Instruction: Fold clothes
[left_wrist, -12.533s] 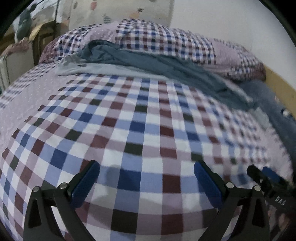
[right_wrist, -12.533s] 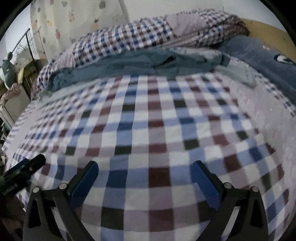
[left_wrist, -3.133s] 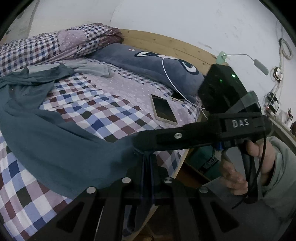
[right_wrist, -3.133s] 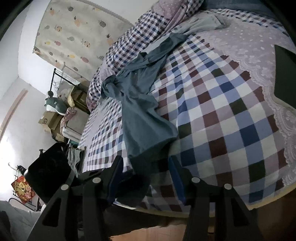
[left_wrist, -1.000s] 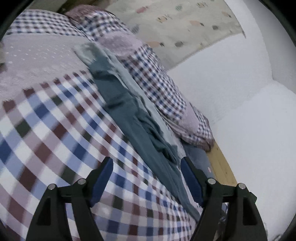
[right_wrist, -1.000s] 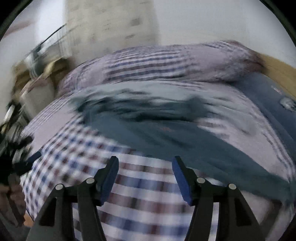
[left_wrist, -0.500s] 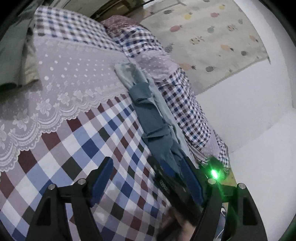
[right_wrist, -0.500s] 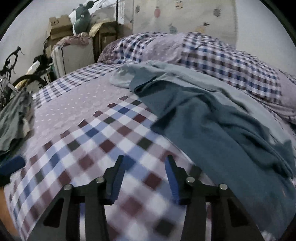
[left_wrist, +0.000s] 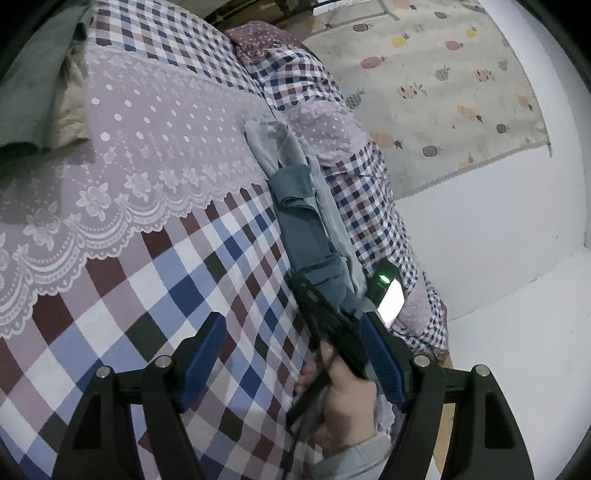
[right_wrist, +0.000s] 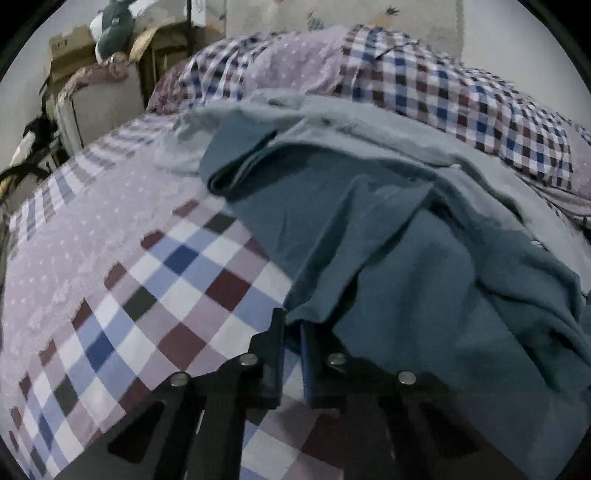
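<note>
One tool (right_wrist: 293, 332) pinches the teal garment (right_wrist: 406, 258).

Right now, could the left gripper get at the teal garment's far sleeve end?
Probably yes: the left gripper is open over bare checked bedspread, though the right gripper and hand crowd the teal garment's near end.

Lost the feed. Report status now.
Right gripper shut on teal garment edge. Left gripper open, empty, over checked bedspread. Nothing in the way.
</note>
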